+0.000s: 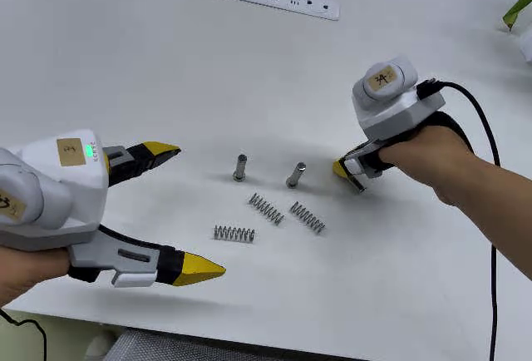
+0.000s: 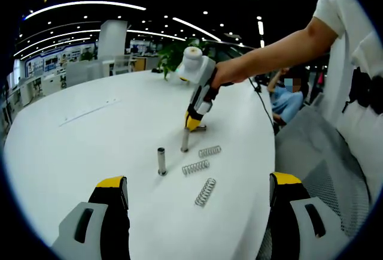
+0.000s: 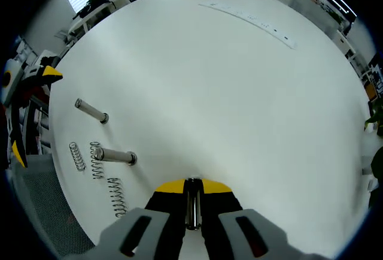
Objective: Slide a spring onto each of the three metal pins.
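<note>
While the right gripper (image 1: pixel 351 173) dips low at the right of the white tabletop (image 1: pixel 125 70), its yellow-tipped jaws are pinched tight on a short silver metal pin (image 3: pixel 191 205). The pin runs lengthwise along the jaws, nose toward the surface. Whether it touches down, I can't tell. Two more silver metal pins stand upright just to its left, one (image 1: pixel 239 167) and the other (image 1: pixel 296 175), both bare. No spring on any pin yet!

The three small coiled wire springs lie flat just in front of the standing pins, on the person's side: the left one (image 1: pixel 233 233) stretched crosswise, the middle one (image 1: pixel 266 209) and the right one (image 1: pixel 307 217) on a slant.

Now the left gripper (image 1: pixel 181 210): jaws flung wide, nothing in them, pointing rightward at that row. The crosswise spring sits just beyond its lower yellow tip, so the left gripper looks the nearer and freer for a pick. I reckon it would close across the coil's width, then tip it on end over a pin.
</note>
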Available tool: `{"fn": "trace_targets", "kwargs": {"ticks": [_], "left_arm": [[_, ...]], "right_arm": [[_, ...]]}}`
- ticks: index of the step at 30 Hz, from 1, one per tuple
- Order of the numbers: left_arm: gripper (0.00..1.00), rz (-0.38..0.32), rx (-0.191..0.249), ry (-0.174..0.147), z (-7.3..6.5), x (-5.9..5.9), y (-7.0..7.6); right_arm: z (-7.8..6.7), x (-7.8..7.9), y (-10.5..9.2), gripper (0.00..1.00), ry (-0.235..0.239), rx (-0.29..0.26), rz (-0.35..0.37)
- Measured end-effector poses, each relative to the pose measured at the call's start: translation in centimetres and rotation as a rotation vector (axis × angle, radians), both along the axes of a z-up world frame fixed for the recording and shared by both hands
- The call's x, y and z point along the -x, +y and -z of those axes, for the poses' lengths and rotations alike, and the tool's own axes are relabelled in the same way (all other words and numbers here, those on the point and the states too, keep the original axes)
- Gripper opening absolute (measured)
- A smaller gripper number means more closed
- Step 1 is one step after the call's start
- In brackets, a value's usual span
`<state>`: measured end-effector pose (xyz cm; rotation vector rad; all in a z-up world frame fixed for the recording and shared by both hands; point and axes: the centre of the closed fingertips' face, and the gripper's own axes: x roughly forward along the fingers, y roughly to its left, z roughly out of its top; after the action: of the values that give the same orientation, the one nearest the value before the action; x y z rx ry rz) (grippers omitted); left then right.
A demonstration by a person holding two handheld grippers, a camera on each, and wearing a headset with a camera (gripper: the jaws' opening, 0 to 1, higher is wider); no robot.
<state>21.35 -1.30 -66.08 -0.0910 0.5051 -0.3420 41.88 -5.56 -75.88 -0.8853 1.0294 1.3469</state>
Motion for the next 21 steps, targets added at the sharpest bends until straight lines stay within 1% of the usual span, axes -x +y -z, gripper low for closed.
{"fn": "trace_targets", "kwargs": {"ticks": [4, 8, 11, 12, 15, 21], "left_arm": [[1.0, 0.002, 0.002, 0.002, 0.1, 0.1, 0.0], [1.0, 0.007, 0.0, -0.001, 0.1, 0.0, -0.1], [1.0, 0.007, 0.0, -0.005, 0.0, -0.1, 0.0], [1.0, 0.008, 0.0, -0.006, 0.0, -0.1, 0.0], [1.0, 0.011, -0.003, -0.003, 0.0, -0.1, -0.1], [1.0, 0.013, -0.002, -0.002, -0.1, 0.0, -0.4]], "right_arm": [[-0.3, 0.0, -0.3, 0.09, 0.002, -0.021, 0.006], [-1.1, 0.4, -0.8, 0.09, -0.001, -0.041, 0.006], [-1.3, 0.2, -0.7, 0.09, 0.0, -0.057, 0.006], [-1.7, 0.5, -0.9, 0.09, -0.001, -0.062, 0.006], [-2.3, 1.0, -1.3, 0.09, 0.001, -0.072, 0.006], [-2.7, 1.0, -1.2, 0.09, 0.003, -0.1, 0.004]]}}
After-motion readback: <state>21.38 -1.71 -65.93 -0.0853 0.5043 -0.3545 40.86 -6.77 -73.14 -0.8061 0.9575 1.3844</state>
